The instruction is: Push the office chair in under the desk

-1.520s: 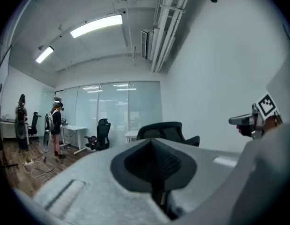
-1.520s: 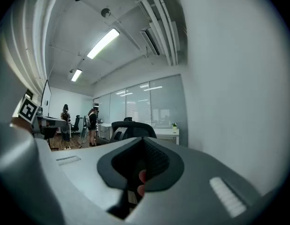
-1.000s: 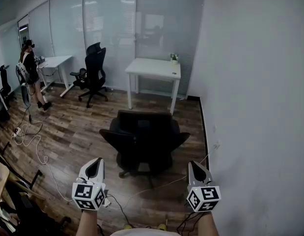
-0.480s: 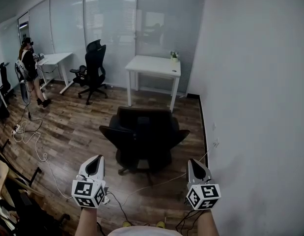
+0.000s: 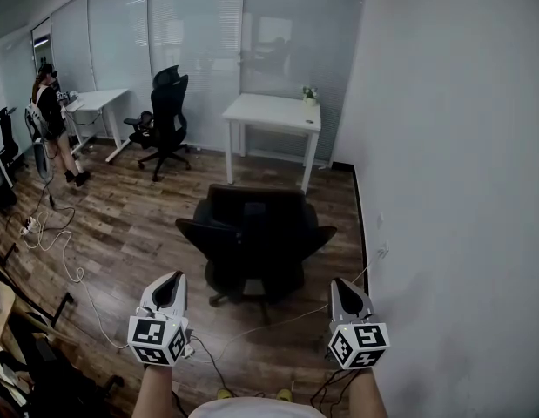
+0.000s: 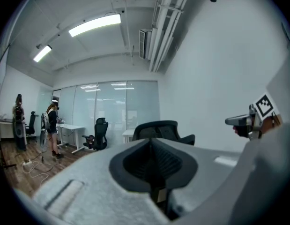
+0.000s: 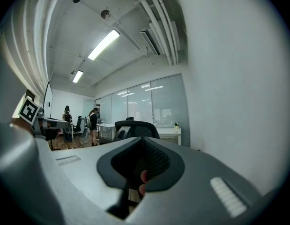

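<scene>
A black office chair point(image 5: 256, 238) stands on the wooden floor with its back towards me, in front of a white desk point(image 5: 273, 116) by the glass wall. My left gripper point(image 5: 171, 291) and right gripper point(image 5: 343, 293) are held low, short of the chair, one at each side, both shut and empty. The chair's backrest point(image 6: 156, 129) rises over the left gripper's body in the left gripper view. In the right gripper view the chair point(image 7: 135, 129) and the desk point(image 7: 170, 131) sit beyond the shut jaws.
A second black chair point(image 5: 165, 120) and another white desk point(image 5: 99, 103) stand at the back left, where a person point(image 5: 51, 120) stands. Cables point(image 5: 56, 246) trail over the floor at left and beneath the chair. A white wall point(image 5: 452, 190) runs along the right.
The view has crept slightly forward towards the chair and desk. Both grippers stay shut, at about the same place in the picture.
</scene>
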`<state>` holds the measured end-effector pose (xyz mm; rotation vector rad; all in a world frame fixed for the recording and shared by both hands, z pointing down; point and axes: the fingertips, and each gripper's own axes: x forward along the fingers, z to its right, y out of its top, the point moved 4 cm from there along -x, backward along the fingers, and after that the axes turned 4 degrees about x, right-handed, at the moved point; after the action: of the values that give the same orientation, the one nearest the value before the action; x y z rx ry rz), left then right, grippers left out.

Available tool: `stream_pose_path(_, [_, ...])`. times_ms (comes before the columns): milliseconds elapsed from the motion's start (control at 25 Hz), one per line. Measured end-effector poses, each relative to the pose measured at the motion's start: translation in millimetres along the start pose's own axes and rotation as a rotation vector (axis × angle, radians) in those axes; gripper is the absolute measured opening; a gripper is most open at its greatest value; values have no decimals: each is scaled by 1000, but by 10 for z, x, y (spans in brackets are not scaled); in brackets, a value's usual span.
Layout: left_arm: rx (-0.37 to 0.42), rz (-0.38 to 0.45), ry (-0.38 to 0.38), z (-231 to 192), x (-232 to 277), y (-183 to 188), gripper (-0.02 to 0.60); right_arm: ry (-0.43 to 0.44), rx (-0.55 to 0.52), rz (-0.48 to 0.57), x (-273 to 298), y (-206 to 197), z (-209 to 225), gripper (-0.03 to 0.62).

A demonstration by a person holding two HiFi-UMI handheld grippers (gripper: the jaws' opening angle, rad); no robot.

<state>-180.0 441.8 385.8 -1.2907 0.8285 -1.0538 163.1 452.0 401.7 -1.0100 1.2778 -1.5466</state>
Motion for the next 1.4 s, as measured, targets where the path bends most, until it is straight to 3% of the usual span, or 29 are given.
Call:
stream_pose_path(200, [-2,-4,-10,25,14,-10,40,44,12,-6,25,-4,-6,19])
stream_pose_path(480, [-2,0,-17,54,-9,-20,97,63,6,-9,21,-44,-30,132])
stream_pose_path(640, [-5,-2,-16,79,-8,-17,117,69,-5,-15,30,-38,-22,164])
stream_pose_path(1040, [-4,-19,-17,171,-26,-34,135,95,-40,-28,10,-37,-36,175])
stream_pose_path(1400, [14,-26,-4,457,82,53,135,135,-26,-19,-14,-17,246,173])
